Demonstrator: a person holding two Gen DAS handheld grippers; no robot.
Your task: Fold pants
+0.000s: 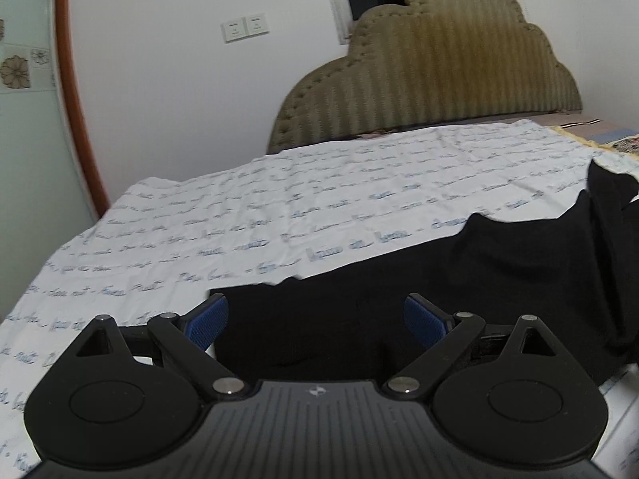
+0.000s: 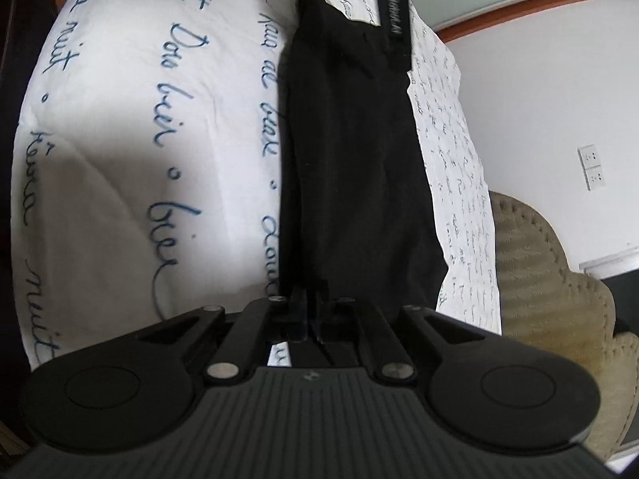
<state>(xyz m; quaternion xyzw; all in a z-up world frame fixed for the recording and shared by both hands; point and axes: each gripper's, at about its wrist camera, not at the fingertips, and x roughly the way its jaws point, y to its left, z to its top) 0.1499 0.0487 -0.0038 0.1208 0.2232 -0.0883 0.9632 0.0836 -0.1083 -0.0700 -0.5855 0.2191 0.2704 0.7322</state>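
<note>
Right wrist: right gripper (image 2: 310, 313) jaws apparently pinch black pants (image 2: 351, 167); left gripper (image 1: 316, 321) spread.

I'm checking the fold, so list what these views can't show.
- Black pants: far end cut off by the left wrist view's right edge.
- Right hand-held gripper: its grip on the pants is dark, pads hidden.
- Waistband label: blurred, unreadable.

I'm working in a home bedroom. A bed (image 1: 239, 215) fills my left wrist view, covered by a white sheet (image 1: 159, 239) printed with blue handwriting, backed by a padded, scalloped olive headboard (image 1: 431, 80). Behind it a plain white wall (image 1: 179, 99) carries twin sockets (image 1: 244, 27), beside floral tiles (image 1: 16, 70).
</note>
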